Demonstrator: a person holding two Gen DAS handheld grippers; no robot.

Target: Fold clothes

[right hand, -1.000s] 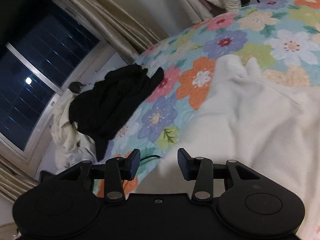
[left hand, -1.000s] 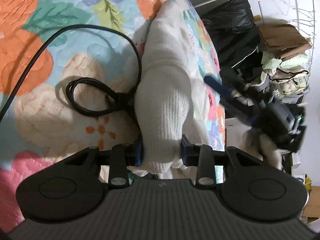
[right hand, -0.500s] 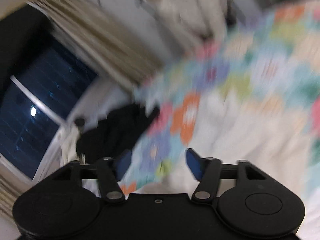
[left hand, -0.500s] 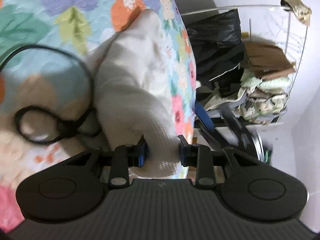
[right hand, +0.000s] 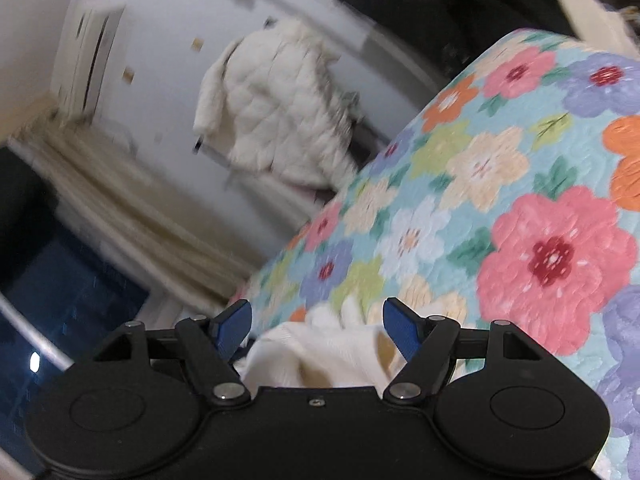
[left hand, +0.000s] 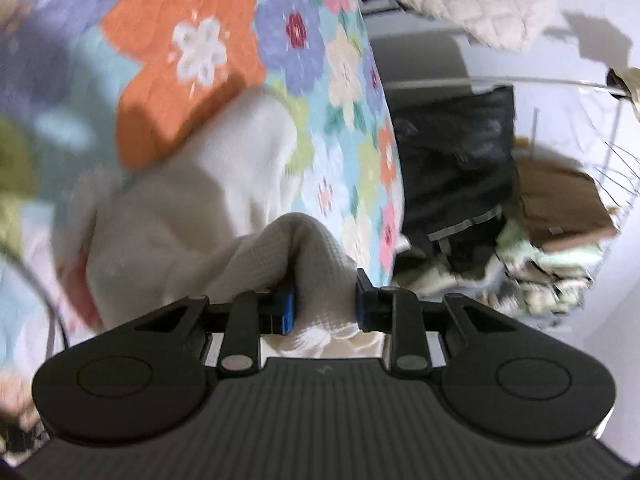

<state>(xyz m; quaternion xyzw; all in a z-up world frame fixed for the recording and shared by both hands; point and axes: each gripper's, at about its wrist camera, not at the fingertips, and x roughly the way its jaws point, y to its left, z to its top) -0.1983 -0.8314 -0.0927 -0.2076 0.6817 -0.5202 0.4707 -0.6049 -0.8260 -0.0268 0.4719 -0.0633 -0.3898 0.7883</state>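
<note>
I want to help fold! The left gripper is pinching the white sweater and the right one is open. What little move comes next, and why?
Probably the right gripper should close on the white sweater bunched just below its fingers. The left gripper already pinches a fold of it above the quilt, while the right one's jaws stand wide open and hold nothing. With two grips the cloth could be spread and laid flat.

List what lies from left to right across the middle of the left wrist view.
Floral quilt → white knit garment, pinched in the left tool → black bag → brown folded clothes.
</note>
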